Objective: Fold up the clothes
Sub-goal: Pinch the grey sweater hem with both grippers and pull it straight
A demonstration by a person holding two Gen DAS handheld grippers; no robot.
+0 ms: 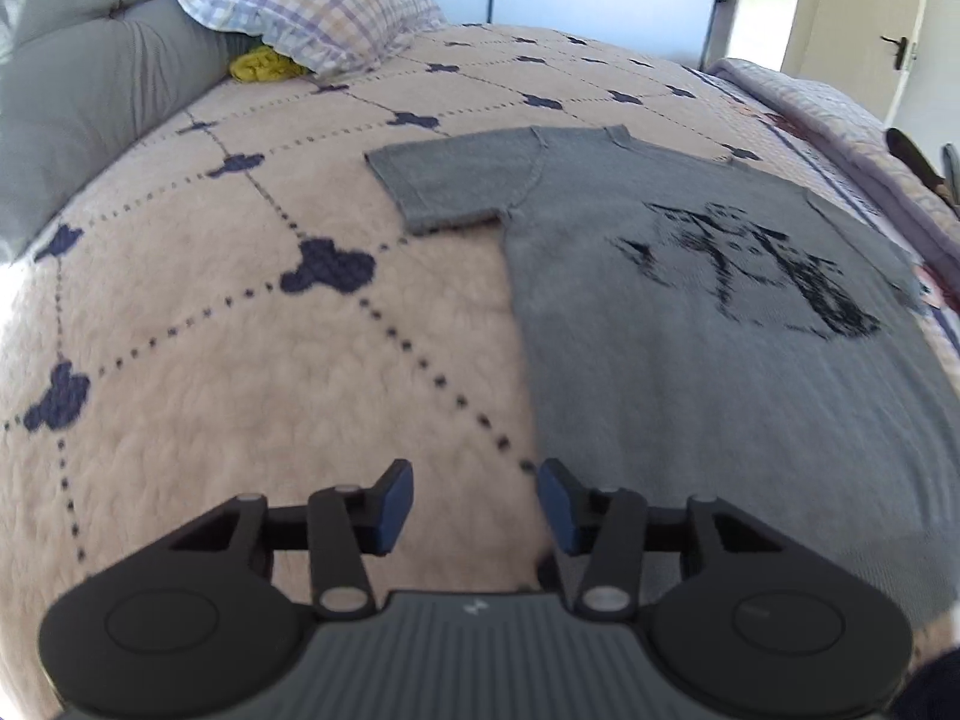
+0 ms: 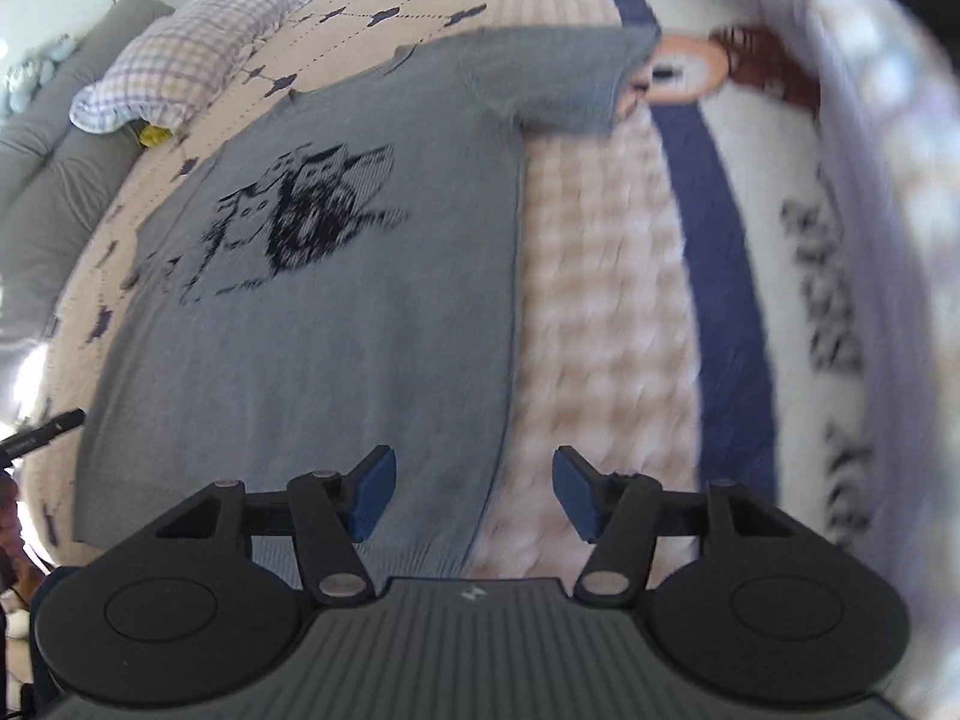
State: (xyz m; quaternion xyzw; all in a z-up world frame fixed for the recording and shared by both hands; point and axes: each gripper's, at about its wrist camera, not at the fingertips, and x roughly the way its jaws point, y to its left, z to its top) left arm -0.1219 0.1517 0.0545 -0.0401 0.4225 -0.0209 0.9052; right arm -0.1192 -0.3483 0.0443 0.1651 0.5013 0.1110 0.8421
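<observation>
A grey knitted short-sleeved top (image 1: pixel 690 324) with a dark picture on its front lies flat on the bed, sleeves spread. In the left wrist view my left gripper (image 1: pixel 477 507) hovers open over the top's left edge near the hem; the bedspread shows between its blue pads and nothing is held. In the right wrist view the same top (image 2: pixel 336 324) fills the middle. My right gripper (image 2: pixel 474 492) stands open above its right side seam near the hem, and no cloth sits between its fingers. The right sleeve (image 2: pixel 570 81) reaches toward a printed blanket.
The bed has a pink fleece cover (image 1: pixel 210 360) with dark blue clover marks. A checked pillow (image 1: pixel 312 6) and a yellow cloth (image 1: pixel 261 66) lie by the grey padded headboard (image 1: pixel 78 90). A white and blue printed blanket (image 2: pixel 738 276) lies to the right of the top.
</observation>
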